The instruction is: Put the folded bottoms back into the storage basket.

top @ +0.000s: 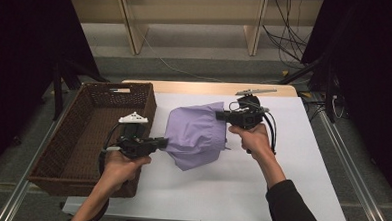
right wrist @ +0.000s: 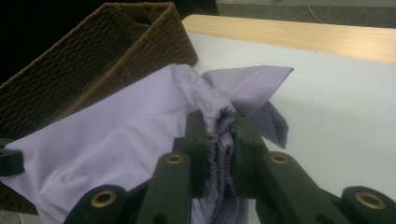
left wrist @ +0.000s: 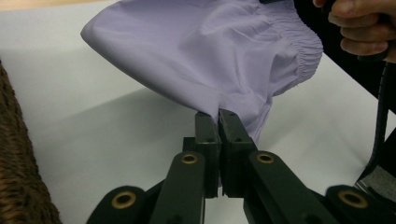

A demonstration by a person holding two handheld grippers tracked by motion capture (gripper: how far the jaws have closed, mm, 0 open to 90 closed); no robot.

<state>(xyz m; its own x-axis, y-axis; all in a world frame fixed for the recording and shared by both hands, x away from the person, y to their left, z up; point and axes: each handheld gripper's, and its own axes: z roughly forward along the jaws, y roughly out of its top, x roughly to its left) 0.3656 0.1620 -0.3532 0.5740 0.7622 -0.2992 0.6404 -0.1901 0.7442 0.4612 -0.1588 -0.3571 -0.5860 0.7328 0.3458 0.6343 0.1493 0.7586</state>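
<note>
While lifted clear of the table [top: 282,159], cloth [top: 197,133] hangs just right of the basket [top: 83,135], stretched between two grips so it stays spread rather than bunched. Pinched thin at its near-basket edge by left gripper [top: 158,142], jaws clenched on fabric. Clamped at the gathered elastic hem, far from the basket, by right gripper [top: 225,116]. Likely held so for folding or for carrying into the basket.

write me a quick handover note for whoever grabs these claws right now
Left claw: shut on the near edge of the lavender garment.
Right claw: shut on its bunched elastic hem.
The garment hangs between the two claws, lifted above the white table, beside the brown wicker basket.
Done: the garment is gripped on both sides and raised.
Left: probably moving it over into the basket and letting go.
</note>
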